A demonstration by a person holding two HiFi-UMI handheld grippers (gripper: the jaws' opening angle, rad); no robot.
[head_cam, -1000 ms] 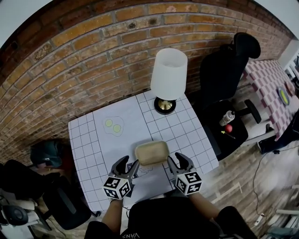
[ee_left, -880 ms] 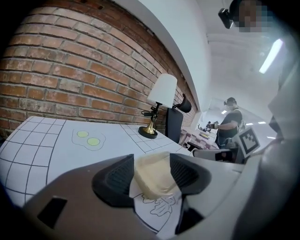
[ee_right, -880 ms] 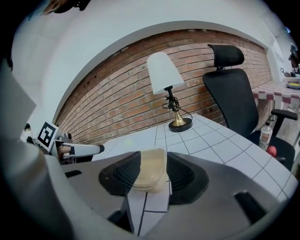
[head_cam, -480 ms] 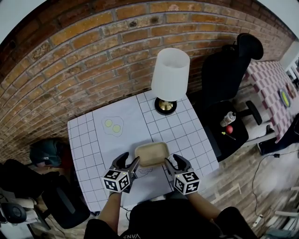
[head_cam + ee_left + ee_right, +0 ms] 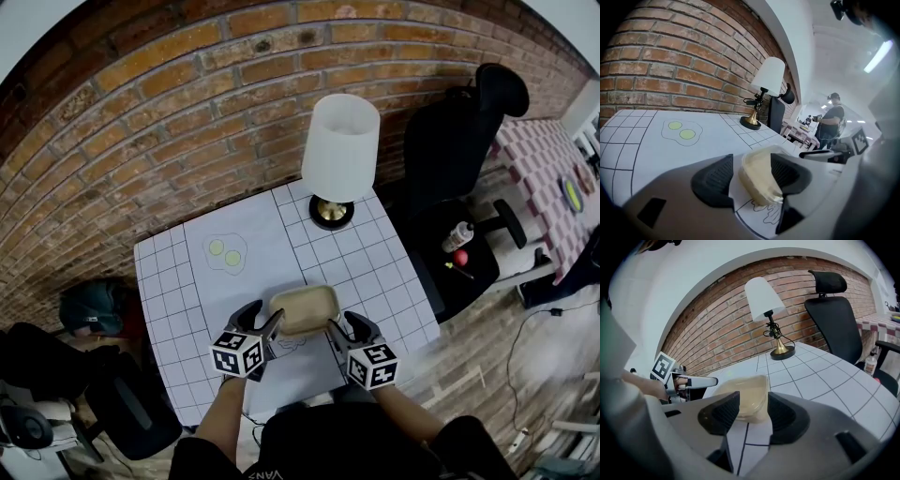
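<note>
The left gripper (image 5: 271, 327) clamped its jaws on the beige tray (image 5: 305, 307) at 9 o'clock, and the right gripper (image 5: 334, 329) clamped on it at 3 o'clock. A lamp (image 5: 339, 150) stood at 12 o'clock on the table (image 5: 367, 264).

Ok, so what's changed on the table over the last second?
The left hand-held gripper edged slightly forward, and the tray looks a little higher in the gripper views. Nothing was taken hold of or let go: it and the right hand-held gripper stay shut on the tray's two ends. The lamp and egg drawing are as before.
</note>
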